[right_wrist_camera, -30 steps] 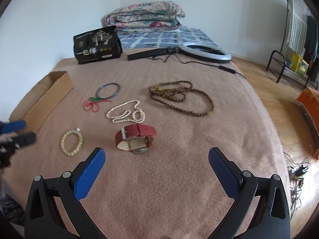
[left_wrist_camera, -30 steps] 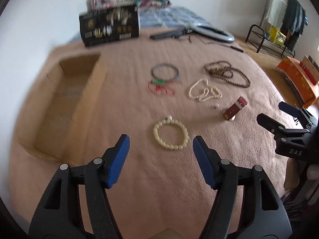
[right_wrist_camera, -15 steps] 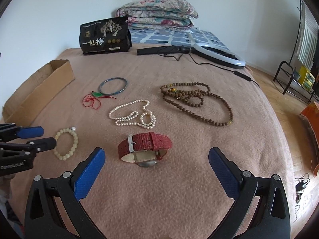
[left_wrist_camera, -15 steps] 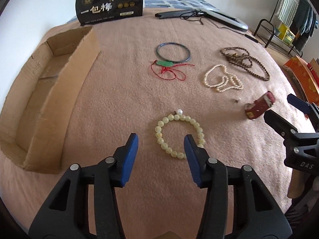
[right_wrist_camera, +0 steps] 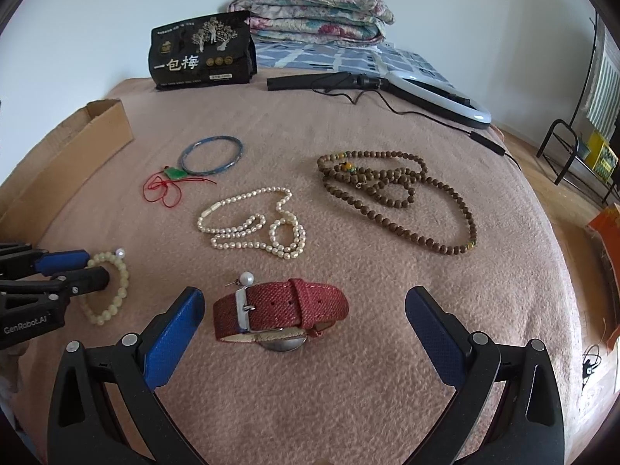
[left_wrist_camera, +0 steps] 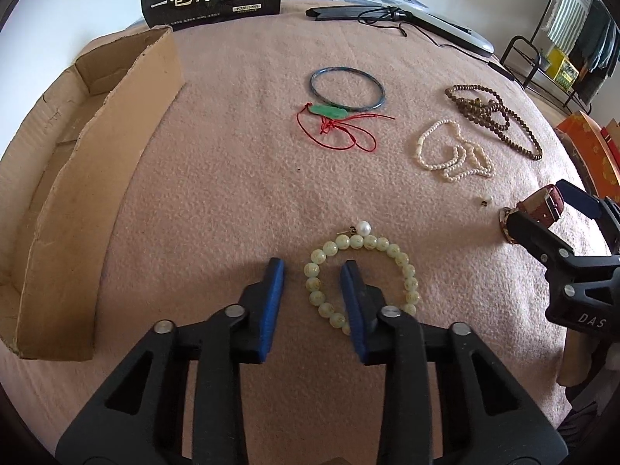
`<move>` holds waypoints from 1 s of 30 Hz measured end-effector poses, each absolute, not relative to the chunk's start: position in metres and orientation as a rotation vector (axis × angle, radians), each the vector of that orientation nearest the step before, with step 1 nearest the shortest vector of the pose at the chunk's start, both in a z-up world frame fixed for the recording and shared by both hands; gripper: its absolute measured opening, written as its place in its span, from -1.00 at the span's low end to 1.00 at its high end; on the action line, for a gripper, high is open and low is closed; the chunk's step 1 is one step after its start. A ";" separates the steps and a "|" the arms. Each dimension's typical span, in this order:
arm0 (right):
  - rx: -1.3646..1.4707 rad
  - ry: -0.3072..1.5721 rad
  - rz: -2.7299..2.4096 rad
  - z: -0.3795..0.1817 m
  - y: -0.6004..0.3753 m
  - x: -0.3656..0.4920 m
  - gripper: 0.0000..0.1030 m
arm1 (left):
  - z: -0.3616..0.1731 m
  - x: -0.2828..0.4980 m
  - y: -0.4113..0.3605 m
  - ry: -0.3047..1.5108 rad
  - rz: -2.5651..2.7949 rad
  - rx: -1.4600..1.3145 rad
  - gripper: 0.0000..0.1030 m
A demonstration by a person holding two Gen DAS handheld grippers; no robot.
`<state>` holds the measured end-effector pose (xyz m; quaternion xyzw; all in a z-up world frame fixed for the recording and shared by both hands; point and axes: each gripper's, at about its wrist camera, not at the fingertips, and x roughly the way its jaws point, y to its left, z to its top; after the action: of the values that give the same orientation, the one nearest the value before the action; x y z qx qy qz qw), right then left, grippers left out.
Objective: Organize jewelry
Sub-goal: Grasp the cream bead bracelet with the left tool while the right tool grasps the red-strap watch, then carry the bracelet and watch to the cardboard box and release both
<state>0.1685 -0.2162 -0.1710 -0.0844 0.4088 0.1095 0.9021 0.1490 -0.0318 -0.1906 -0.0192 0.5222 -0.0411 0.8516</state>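
A pale green bead bracelet [left_wrist_camera: 403, 267] lies on the pink blanket; my left gripper [left_wrist_camera: 313, 281] straddles its left side, jaws narrowed but open, one finger inside the loop. The bracelet also shows in the right wrist view [right_wrist_camera: 112, 290]. A red-strapped watch [right_wrist_camera: 281, 310] lies between the wide-open fingers of my right gripper [right_wrist_camera: 304, 314]. Beyond lie a pearl necklace [right_wrist_camera: 252, 224], a brown bead necklace [right_wrist_camera: 395, 193], a blue bangle [right_wrist_camera: 212, 154] and a green pendant on red cord [right_wrist_camera: 174, 173]. A small pearl earring [right_wrist_camera: 245, 278] lies by the watch.
An open cardboard box [left_wrist_camera: 77, 178] stands at the left. A black packet [right_wrist_camera: 201, 54], a ring light with cable [right_wrist_camera: 438, 93] and folded quilts [right_wrist_camera: 314, 11] lie at the back. A metal rack [right_wrist_camera: 573, 147] stands on the floor at the right.
My left gripper has come down and forward onto the bead bracelet and its jaws have narrowed around the left side. My right gripper has moved forward to the watch, still wide open.
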 end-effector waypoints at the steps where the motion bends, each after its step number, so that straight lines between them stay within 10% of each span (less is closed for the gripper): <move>1: -0.175 0.846 0.226 -0.171 -0.216 0.169 0.99 | -0.191 0.149 -0.032 1.096 -0.087 -0.036 -0.58; 10: -0.133 0.893 0.286 -0.175 -0.218 0.171 0.25 | -0.187 0.147 -0.034 1.080 -0.107 -0.030 -0.90; 30: -0.090 0.852 0.280 -0.145 -0.227 0.152 0.21 | -0.129 0.123 -0.029 0.936 -0.157 -0.042 -0.90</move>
<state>0.1517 -0.2267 -0.1447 -0.0436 0.4117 0.1355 0.9001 0.1231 -0.0291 -0.1286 -0.0204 0.4508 -0.0755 0.8892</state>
